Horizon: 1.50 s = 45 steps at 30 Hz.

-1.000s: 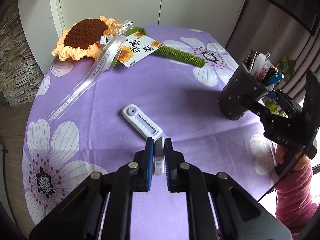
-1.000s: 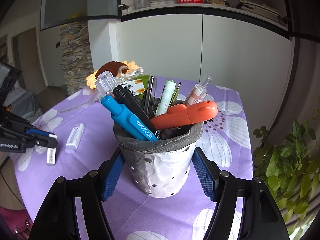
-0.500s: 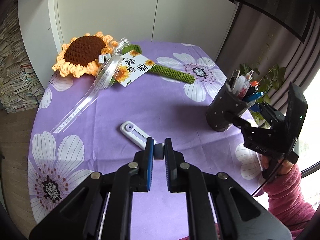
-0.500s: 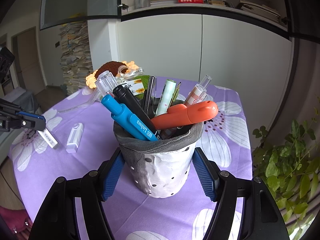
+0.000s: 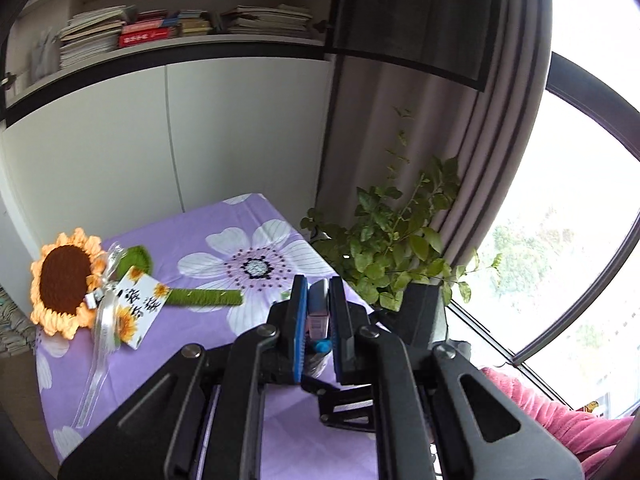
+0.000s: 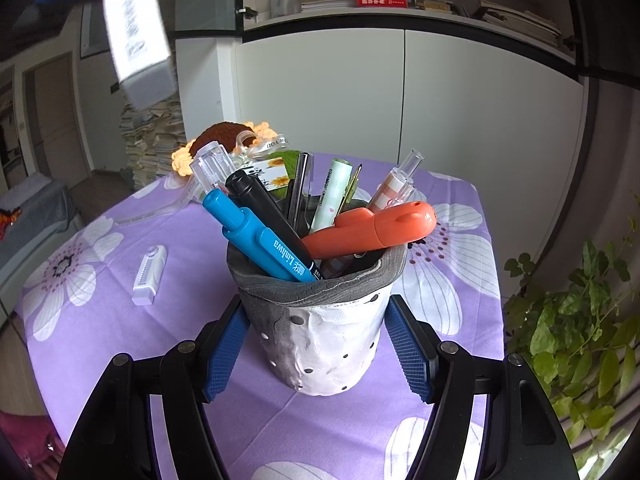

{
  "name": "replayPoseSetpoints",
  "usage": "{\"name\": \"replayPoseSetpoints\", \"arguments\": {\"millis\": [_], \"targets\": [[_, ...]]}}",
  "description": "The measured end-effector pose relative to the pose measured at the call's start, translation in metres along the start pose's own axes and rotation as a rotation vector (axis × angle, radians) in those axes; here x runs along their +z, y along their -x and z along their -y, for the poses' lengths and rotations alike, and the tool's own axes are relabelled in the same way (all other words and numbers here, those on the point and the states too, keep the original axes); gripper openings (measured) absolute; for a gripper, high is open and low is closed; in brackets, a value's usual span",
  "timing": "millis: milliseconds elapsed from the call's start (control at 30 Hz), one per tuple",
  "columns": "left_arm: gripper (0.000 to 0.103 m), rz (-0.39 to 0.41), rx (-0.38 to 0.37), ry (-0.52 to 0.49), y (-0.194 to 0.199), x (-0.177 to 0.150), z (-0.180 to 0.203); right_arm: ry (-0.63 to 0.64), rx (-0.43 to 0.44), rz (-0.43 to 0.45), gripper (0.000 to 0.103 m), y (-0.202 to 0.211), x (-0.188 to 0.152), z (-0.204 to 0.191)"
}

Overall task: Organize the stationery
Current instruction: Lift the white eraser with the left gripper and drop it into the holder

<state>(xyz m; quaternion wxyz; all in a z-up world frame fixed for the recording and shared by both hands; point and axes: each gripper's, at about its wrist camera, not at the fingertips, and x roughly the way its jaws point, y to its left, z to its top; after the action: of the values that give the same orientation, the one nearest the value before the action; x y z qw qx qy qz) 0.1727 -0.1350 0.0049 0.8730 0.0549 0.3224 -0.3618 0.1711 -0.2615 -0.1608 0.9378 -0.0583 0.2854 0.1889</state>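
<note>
At the far left of the left wrist view we see a crocheted sunflower (image 5: 64, 282) lying on the purple flowered tablecloth (image 5: 192, 240), a printed card (image 5: 138, 308) and a ribbon (image 5: 98, 344) tied at its green stem. Further right, our left gripper (image 5: 318, 320) is clamped narrow on a small white eraser (image 5: 318, 308), held up in the air with the blue pen (image 5: 320, 346) of the cup showing just beneath it. Right again stand a leafy plant (image 5: 384, 248) and a pink sleeve (image 5: 560, 420). In the right wrist view, the same eraser (image 6: 136, 36) appears blurred at the upper left, well above the table. Lower left, a white correction tape (image 6: 150, 276) lies flat on the cloth, apart from everything else. In the middle, our right gripper (image 6: 316, 348) holds the grey-and-white pen cup (image 6: 320, 340), one blue pad pressed on each side; the cup stands upright, crowded with pens, a black marker (image 6: 264, 212) and an orange cutter (image 6: 372, 228).
</note>
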Motion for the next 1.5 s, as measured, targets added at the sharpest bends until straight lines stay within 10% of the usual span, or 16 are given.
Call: {"name": "replayPoseSetpoints", "arguments": {"millis": [667,1500], "targets": [[0.009,-0.168,0.104,-0.009,-0.085,-0.009,-0.007,0.002,-0.001,0.0,0.07,0.001,0.0,-0.001],[0.009,-0.201,-0.1,0.275,-0.082,-0.01,-0.036,0.006,-0.006,0.0,0.07,0.001,0.001,-0.003]]}}
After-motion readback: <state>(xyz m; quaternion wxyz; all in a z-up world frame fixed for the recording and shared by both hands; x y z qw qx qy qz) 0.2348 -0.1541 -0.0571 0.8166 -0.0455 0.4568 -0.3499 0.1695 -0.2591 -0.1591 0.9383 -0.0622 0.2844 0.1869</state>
